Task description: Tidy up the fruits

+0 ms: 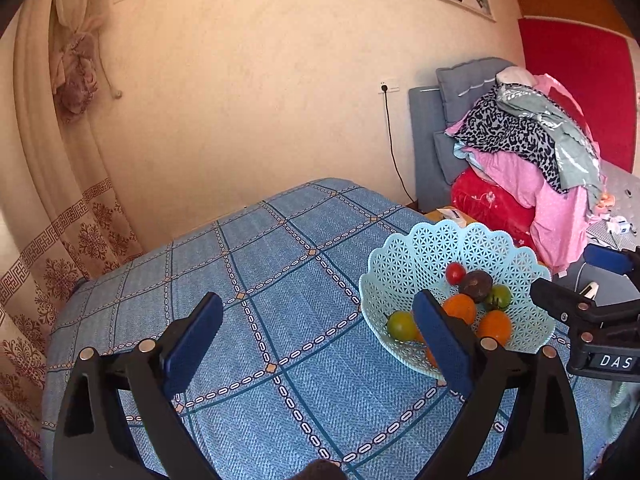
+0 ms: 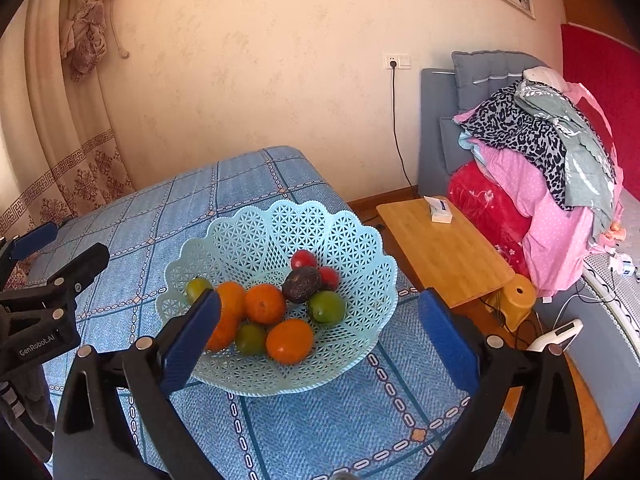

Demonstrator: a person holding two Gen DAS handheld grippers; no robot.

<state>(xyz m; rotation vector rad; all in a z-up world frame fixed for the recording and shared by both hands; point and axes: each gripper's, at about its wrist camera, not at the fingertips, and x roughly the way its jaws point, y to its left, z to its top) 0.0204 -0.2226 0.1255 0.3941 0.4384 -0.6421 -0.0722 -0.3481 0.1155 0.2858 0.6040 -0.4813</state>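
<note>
Both of your grippers stand wide apart and hold nothing; the fruits lie in the basket.

Your left gripper (image 1: pixel 320 336) has its blue-padded fingers (image 1: pixel 192 344) spread over bare blue checked cloth, touching nothing. Your right gripper (image 2: pixel 320 332) has its fingers (image 2: pixel 448 340) just as wide, framing the near rim of the basket (image 2: pixel 256 236) without pressing on it. Inside the basket lie oranges (image 2: pixel 289 340), green fruits (image 2: pixel 326 306), red ones (image 2: pixel 303 259) and a dark one (image 2: pixel 301 284), all touching. The basket sits on the cloth-covered surface (image 2: pixel 320 420). One gripper body reads "GenRobot.AI" (image 2: pixel 37 345); the other shows "DAS" (image 1: pixel 616 361).
</note>
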